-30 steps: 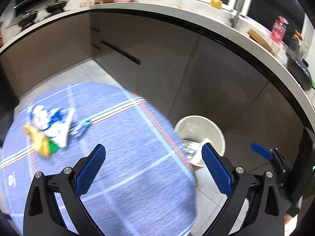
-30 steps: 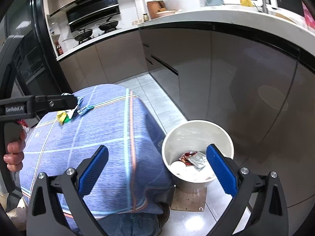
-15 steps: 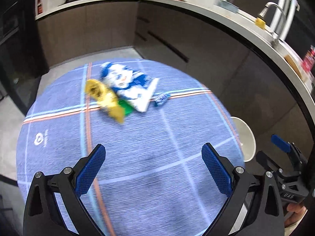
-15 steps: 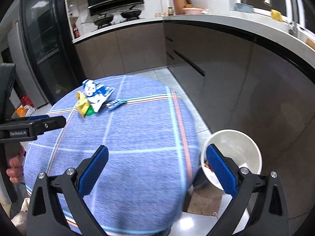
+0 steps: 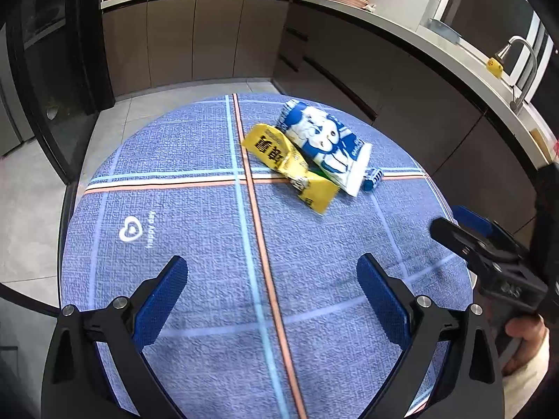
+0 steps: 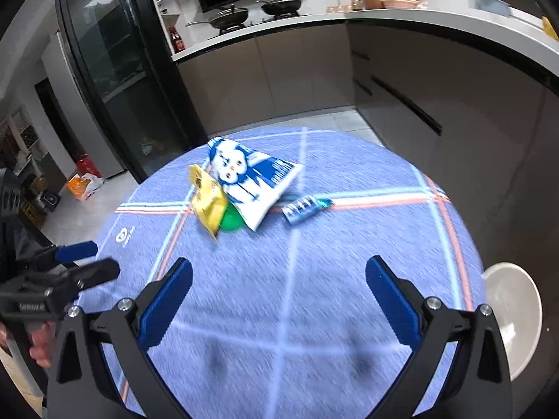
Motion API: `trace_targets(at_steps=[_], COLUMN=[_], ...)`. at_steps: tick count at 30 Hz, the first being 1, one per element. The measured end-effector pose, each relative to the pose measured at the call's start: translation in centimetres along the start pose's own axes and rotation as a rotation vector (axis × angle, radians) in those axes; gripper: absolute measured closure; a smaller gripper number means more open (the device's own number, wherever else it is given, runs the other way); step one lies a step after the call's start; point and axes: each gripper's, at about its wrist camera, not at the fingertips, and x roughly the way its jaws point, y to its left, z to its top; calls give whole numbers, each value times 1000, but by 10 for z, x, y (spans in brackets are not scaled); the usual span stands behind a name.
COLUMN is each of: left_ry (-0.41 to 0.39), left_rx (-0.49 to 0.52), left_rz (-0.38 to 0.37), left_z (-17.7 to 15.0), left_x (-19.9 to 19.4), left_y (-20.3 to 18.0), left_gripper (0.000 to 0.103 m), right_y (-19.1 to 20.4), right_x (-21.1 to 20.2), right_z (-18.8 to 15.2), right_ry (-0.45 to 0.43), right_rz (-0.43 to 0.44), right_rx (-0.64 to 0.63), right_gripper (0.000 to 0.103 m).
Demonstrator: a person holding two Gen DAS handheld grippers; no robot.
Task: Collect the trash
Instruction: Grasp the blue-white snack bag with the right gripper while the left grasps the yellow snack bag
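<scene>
A yellow snack packet (image 5: 291, 167) (image 6: 208, 202), a blue-and-white snack bag (image 5: 325, 143) (image 6: 249, 179), a small blue wrapper (image 5: 373, 177) (image 6: 304, 206) and a green item (image 6: 231, 221) under the bags lie together on the round table with a blue cloth (image 5: 209, 244) (image 6: 314, 296). My left gripper (image 5: 272, 300) is open and empty, above the table's near side. My right gripper (image 6: 279, 305) is open and empty, short of the pile. The white trash bin (image 6: 512, 314) stands on the floor at the table's right.
Dark kitchen cabinets and a curved counter (image 5: 384, 35) run behind and to the right of the table. A tall black glass-door unit (image 6: 115, 70) stands at the left. Tiled floor (image 5: 31, 188) surrounds the table.
Both grippers have swung left from the bin toward the table's pile. The trash now sits nearer and more central in both views. Both grippers stay open.
</scene>
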Motion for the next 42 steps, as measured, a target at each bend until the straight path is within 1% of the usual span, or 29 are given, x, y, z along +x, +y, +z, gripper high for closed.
trace_targets(at_steps=[2, 4, 6, 10, 12, 13, 16, 19, 23, 24, 25, 26, 27, 28, 29, 31, 32, 34, 35, 36, 37, 39, 41, 42], left_ry=[4, 16, 37, 49, 55, 63, 65, 71, 83, 82, 81, 79, 78, 76, 78, 82, 82, 92, 103, 120, 127, 136, 147, 151], left_rx=[-6, -12, -20, -15, -6, -4, -8, -18, -34, -37, -37, -37, -38, -40, -40, -40, -40, -57, -69, -86, -95, -94, -91, -91], left_rz=[-9, -28, -54, -75, -80, -86, -85, -103, -134, -134, -135, -137, -138, -143, -150, -154, -157, -150, -166, -177, -170, -165, -163, -161], left_z=[4, 8, 13, 21, 23, 25, 28, 33, 41, 44, 47, 50, 53, 58, 62, 70, 74, 82, 85, 88, 90, 92, 94, 94], left_x=[2, 6, 14, 23, 26, 28, 32, 35, 42, 44, 46, 49, 51, 55, 59, 68, 73, 85, 90, 98, 102, 109, 115, 117], left_y=[5, 10, 12, 12, 12, 13, 16, 20, 23, 23, 23, 22, 21, 19, 18, 14, 11, 9, 8, 7, 6, 3, 0, 1], left_gripper=[13, 19, 23, 25, 31, 31, 33, 35, 38, 39, 39, 41, 43, 44, 47, 49, 49, 50, 50, 50, 50, 50, 50, 55], right_y=[5, 6, 8, 16, 22, 24, 30, 34, 32, 30, 28, 27, 24, 22, 19, 16, 16, 16, 15, 14, 12, 7, 1, 0], right_x=[11, 23, 34, 53, 62, 68, 88, 110, 130, 133, 136, 137, 136, 133, 131, 126, 123, 115, 111, 105, 99, 79, 62, 57], right_z=[10, 18, 26, 49, 63, 70, 86, 93, 96, 95, 95, 93, 92, 87, 87, 86, 85, 83, 81, 79, 77, 68, 61, 57], right_ry=[6, 16, 22, 9, -5, -5, 13, 48, 89, 96, 102, 112, 108, 105, 104, 94, 86, 74, 69, 60, 49, 19, 4, 3], right_rz=[8, 19, 29, 74, 81, 97, 126, 147, 139, 139, 134, 120, 115, 116, 122, 134, 130, 116, 106, 94, 88, 85, 62, 57], right_rx=[-18, -30, -49, -137, -190, -210, -253, -285, -284, -281, -279, -279, -278, -271, -253, -241, -243, -239, -234, -220, -202, -151, -114, -106], right_gripper=[5, 11, 11, 10, 10, 9, 9, 9, 10, 15, 32, 39, 49, 58, 62, 77, 80, 82, 82, 83, 83, 83, 83, 83])
